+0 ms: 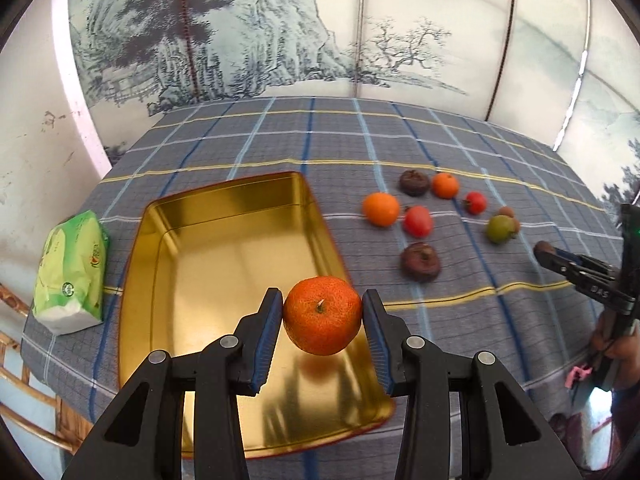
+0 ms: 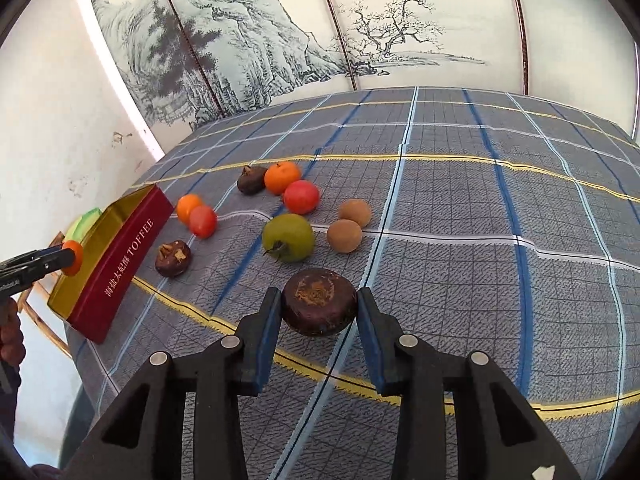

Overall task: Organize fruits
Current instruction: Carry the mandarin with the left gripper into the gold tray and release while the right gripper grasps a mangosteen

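Note:
My left gripper point(image 1: 322, 314) is shut on an orange tangerine point(image 1: 322, 315) and holds it above the near right part of an empty gold tin box point(image 1: 224, 264). My right gripper point(image 2: 318, 308) is shut on a dark brown round fruit point(image 2: 319, 307), held above the checked cloth. The box shows red-sided, marked TOFFEE, at the left of the right wrist view point(image 2: 120, 264). Several fruits lie on the cloth: oranges point(image 2: 282, 177), red ones point(image 2: 301, 196), a green one point(image 2: 288, 237), two tan ones point(image 2: 344, 235) and dark brown ones point(image 2: 173, 257).
A green tissue pack point(image 1: 72, 272) lies left of the box near the table's left edge. A painted screen point(image 1: 280, 28) stands behind the table. A rattan chair point(image 1: 24, 384) is at the lower left. The right gripper appears at the right edge of the left wrist view point(image 1: 576, 268).

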The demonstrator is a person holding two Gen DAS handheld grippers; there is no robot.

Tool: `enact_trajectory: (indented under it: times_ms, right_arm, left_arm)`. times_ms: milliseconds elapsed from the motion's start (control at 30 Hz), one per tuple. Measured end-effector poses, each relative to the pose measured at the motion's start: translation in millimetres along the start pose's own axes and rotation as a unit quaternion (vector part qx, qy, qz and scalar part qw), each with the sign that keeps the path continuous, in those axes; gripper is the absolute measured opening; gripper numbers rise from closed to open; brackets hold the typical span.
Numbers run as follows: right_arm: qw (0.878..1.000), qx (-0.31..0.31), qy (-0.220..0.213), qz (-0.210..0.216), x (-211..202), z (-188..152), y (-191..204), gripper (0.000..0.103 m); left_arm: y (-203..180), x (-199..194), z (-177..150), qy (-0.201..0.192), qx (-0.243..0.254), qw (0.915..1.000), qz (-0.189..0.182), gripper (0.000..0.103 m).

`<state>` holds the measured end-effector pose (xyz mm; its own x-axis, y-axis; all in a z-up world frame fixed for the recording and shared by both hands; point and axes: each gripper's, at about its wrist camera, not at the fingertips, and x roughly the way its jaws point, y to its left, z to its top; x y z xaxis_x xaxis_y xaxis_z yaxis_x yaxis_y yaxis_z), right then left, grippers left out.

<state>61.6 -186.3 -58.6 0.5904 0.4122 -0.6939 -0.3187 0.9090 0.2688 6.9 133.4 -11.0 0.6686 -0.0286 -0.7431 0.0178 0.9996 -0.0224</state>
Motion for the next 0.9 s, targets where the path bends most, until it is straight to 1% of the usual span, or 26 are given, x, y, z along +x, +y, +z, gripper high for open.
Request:
enact_trajectory:
  times_ms: [433, 900]
  right_arm:
    - [1.0, 0.003, 0.002, -0.005, 3, -2, 0, 0.035]
    - [1.0, 0.008, 0.008, -0.012, 5, -1, -2, 0.035]
  left_arm:
    - [29, 26, 9, 0.01, 0.016, 0.9982, 0.057, 0.042]
    - [58, 59, 28, 0.037, 0.033, 0.9943, 0.095, 0.042]
